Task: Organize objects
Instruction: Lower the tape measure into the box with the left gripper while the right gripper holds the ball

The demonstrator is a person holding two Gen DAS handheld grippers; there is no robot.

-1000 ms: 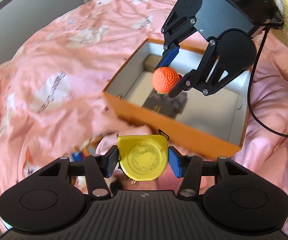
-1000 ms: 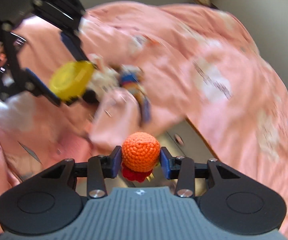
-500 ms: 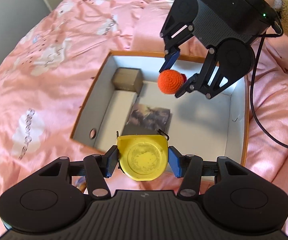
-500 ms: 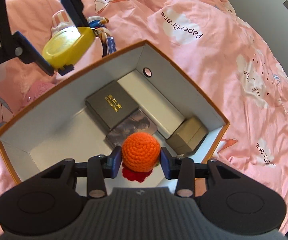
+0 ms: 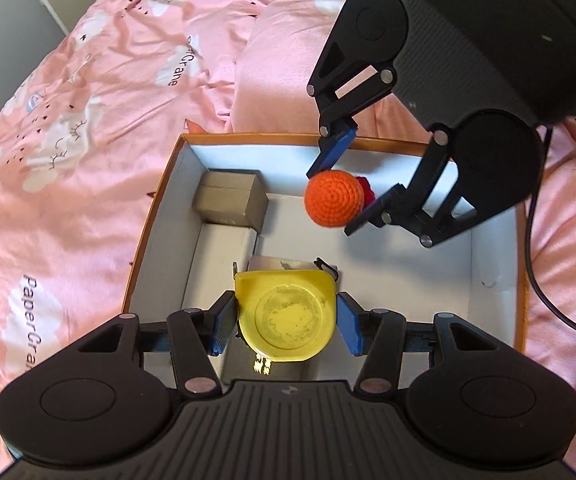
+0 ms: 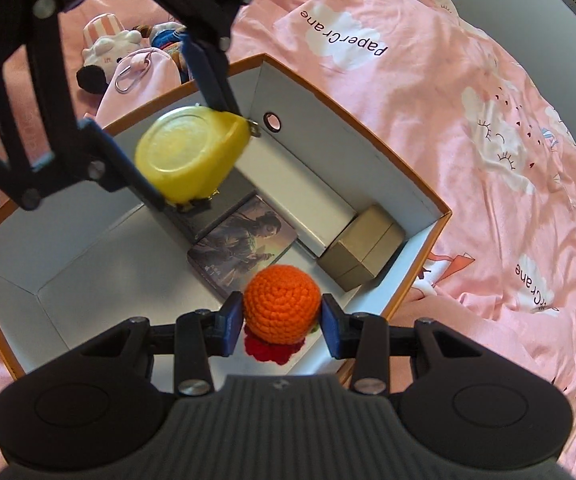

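Note:
My left gripper is shut on a yellow tape measure and holds it above the near part of an open white box with an orange rim. The same tape measure shows in the right wrist view, gripped over the box's far side. My right gripper is shut on an orange crocheted ball with a red crocheted piece under it. That ball hangs over the box's far right part in the left wrist view.
Inside the box lie a tan small box, a long white box, a picture card and a dark flat case. Plush toys and a pink pouch lie beyond the rim on the pink duvet.
Both grippers have moved over the open box and come lower, each keeping its object. The left wrist view went from the box's outer wall to looking straight into it.

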